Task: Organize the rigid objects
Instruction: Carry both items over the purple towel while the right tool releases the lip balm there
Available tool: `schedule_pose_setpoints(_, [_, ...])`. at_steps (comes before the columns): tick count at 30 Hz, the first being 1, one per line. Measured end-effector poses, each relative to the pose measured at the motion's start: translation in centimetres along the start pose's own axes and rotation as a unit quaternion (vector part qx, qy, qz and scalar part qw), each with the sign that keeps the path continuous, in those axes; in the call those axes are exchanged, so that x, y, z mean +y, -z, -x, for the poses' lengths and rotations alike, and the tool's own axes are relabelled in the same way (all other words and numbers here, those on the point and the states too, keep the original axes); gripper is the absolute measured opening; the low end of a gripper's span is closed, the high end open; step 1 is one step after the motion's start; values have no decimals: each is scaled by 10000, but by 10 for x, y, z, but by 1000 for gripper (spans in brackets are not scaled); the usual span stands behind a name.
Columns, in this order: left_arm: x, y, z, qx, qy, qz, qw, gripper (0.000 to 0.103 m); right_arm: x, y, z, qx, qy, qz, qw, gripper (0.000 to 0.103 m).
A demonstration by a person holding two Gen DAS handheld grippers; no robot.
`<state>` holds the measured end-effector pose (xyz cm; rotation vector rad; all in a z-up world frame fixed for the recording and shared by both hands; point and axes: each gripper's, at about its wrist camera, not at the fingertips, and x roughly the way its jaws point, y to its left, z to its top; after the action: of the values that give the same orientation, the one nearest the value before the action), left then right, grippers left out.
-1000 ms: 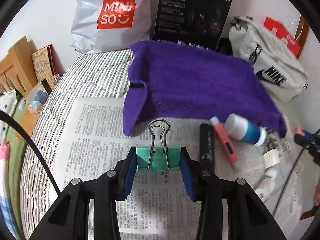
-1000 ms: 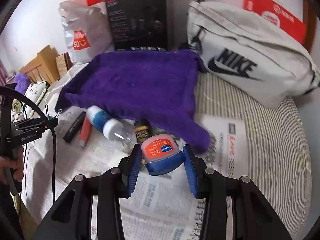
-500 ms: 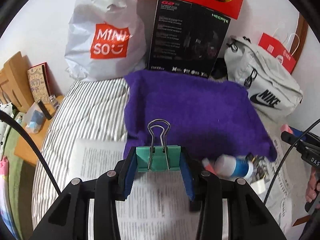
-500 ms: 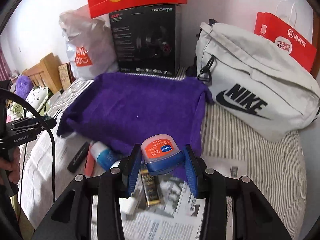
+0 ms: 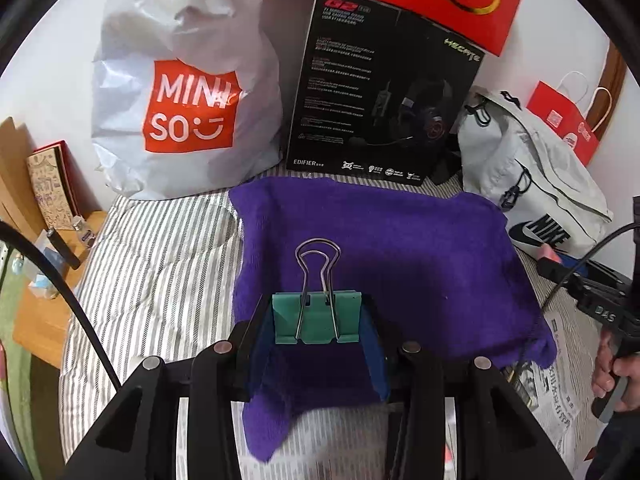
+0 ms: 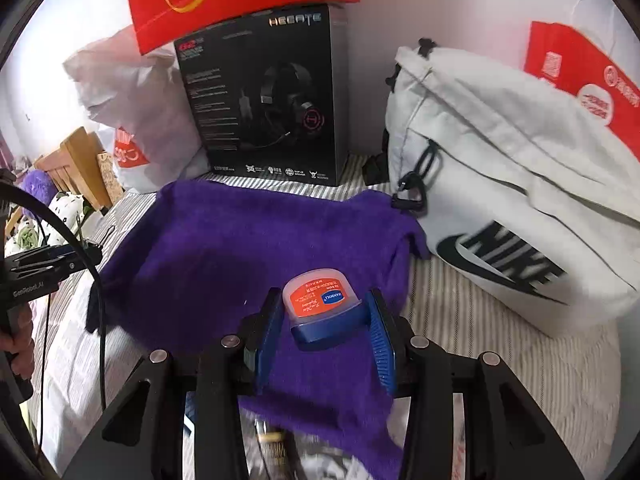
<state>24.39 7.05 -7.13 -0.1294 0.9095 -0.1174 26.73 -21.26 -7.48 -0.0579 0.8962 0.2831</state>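
Striped bed (image 5: 160,280) carried purple towel (image 5: 400,248). Left tool (image 5: 318,320) hung over towel, pinching green binder clip (image 5: 316,318). Right tool (image 6: 326,320) over towel too, clamping blue-lidded jar (image 6: 320,308), orange label up.

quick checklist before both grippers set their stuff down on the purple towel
1. Left gripper grasp: shut on the teal metal binder clip, wire handles pointing forward. Ok.
2. Right gripper grasp: shut on the small jar with orange label and blue lid. Ok.
3. Purple towel ahead of the clip: bare cloth. Ok.
4. Towel ahead of the jar: bare cloth. Ok.
5. Spacing between the grippers: each sits at the edge of the other's view, apart. Ok.
6. Height of clip and jar above the towel: cannot tell.
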Motion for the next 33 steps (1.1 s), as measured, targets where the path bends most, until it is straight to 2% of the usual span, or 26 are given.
schedule_pose_setpoints(4, [3,-4,-13,96,20,11,10000,39,1,-10,-37,188,-34,-13,9998,42])
schedule_pose_setpoints(10, [10,-5,-27,197,-12,41,9998,39,-1,-27,-87,442,149,-71,9989,42])
schedule_pose_setpoints(17, [16,-9,-37,268,-4,52,9996,39,1,-36,-118,938,310,-42,9951,42])
schedule_pose_setpoints(22, [15,-15,-45,289,84,59,9995,39,2,-39,-119,1012,362,52,9942,44])
schedule_pose_setpoints(23, [14,-16,-47,292,119,63,9995,39,2,-40,-119,1056,381,71,9937,46])
schedule_pose_setpoints(25, [13,-17,-50,297,126,44,9995,39,2,-39,-120,1145,394,38,9926,57])
schedule_pose_setpoints(29, [11,-23,-62,325,180,53,9993,39,-5,-31,-107,1224,284,-55,9921,59])
schedule_pose_setpoints(33, [2,-31,-75,303,76,-92,9995,39,-6,-21,-80,1158,286,-54,9928,61])
